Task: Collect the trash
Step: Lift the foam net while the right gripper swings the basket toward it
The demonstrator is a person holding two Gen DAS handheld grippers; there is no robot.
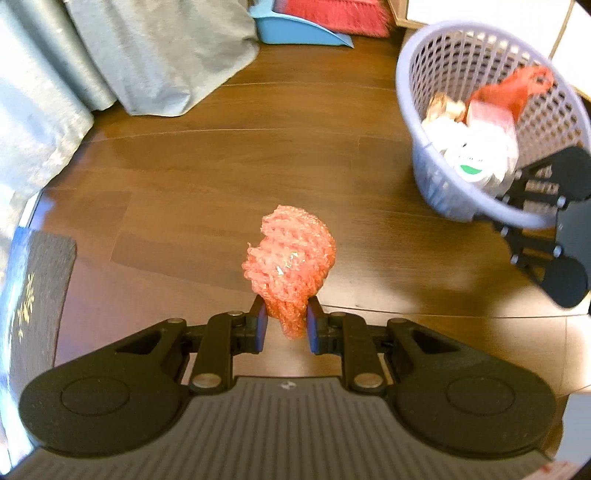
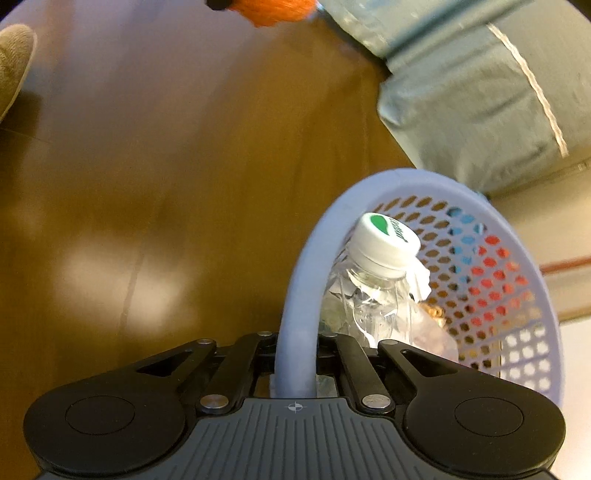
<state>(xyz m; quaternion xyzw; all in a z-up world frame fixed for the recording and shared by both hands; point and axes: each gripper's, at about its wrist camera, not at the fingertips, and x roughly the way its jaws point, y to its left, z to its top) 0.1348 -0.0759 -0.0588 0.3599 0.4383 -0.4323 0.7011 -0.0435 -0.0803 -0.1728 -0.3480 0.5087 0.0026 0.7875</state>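
In the left wrist view my left gripper (image 1: 286,326) is shut on an orange foam fruit net (image 1: 290,262), which sticks up between the blue pads above the brown wood floor. To the right a lilac perforated basket (image 1: 413,74) hangs tilted, with a red bag, wrappers and a white-capped bottle (image 1: 469,162) inside. My right gripper (image 1: 517,206) grips its near rim. In the right wrist view my right gripper (image 2: 295,354) is shut on the basket rim (image 2: 299,295). The clear bottle (image 2: 384,251) leans inside. The net's orange edge (image 2: 280,11) shows at the top.
Grey-blue bedding (image 1: 110,55) hangs at the upper left, and the same fabric (image 2: 480,92) fills the right wrist view's upper right. A blue dustpan (image 1: 295,29) and red broom (image 1: 340,14) lie beyond. A dark patterned box (image 1: 33,302) stands at the left edge.
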